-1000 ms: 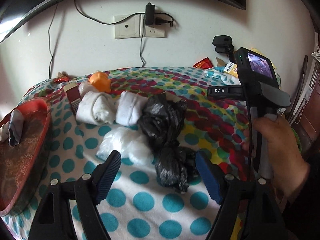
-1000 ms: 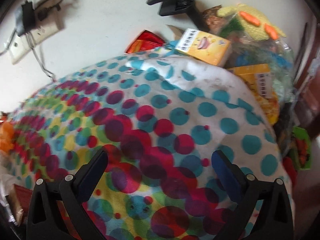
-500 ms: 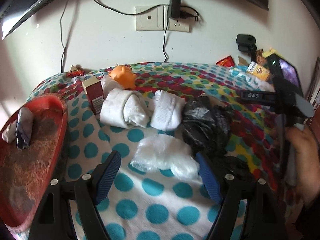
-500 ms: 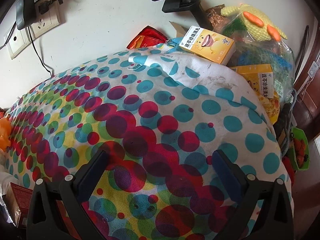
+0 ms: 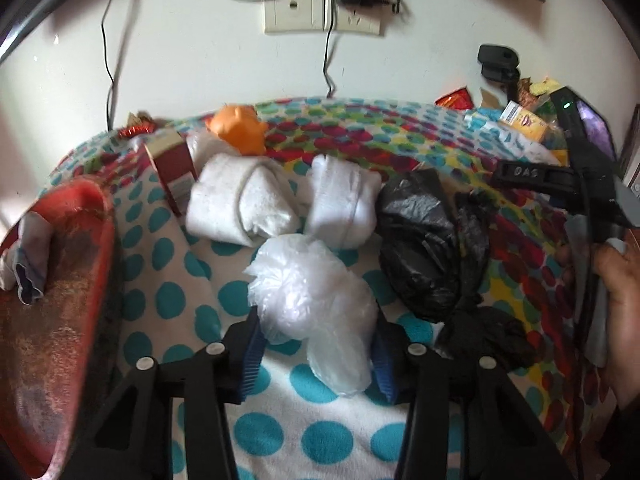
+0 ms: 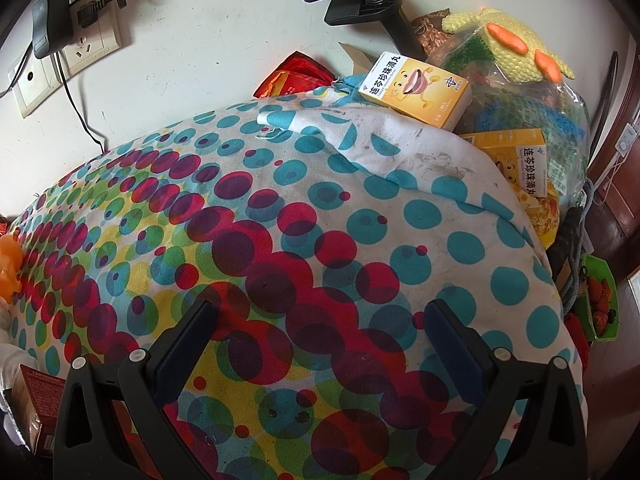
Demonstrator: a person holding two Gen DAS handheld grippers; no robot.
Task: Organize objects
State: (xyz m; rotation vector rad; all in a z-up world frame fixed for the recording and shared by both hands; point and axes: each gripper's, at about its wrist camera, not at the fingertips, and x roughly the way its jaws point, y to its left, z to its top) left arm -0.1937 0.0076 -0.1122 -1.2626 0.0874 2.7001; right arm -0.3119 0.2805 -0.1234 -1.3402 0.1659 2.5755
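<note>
Left gripper (image 5: 316,344): jaws have just been closing, now pinching the crumpled clear plastic bag (image 5: 310,300) at lower centre — a hold ready for lifting.
Right gripper (image 6: 320,344): jaws spread, empty — parked over the dotted cloth (image 6: 360,200).
Red tray (image 5: 80,280): left edge, a likely drop-off.

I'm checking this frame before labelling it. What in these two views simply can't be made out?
- Left wrist view: whether the left gripper pads actually press the clear plastic bag; the bag hides the contact.
- Left wrist view: the far end of the red tray, cut off by the picture's edge.
- Right wrist view: the red box at the lower left, behind the right gripper and too dark to read.
</note>
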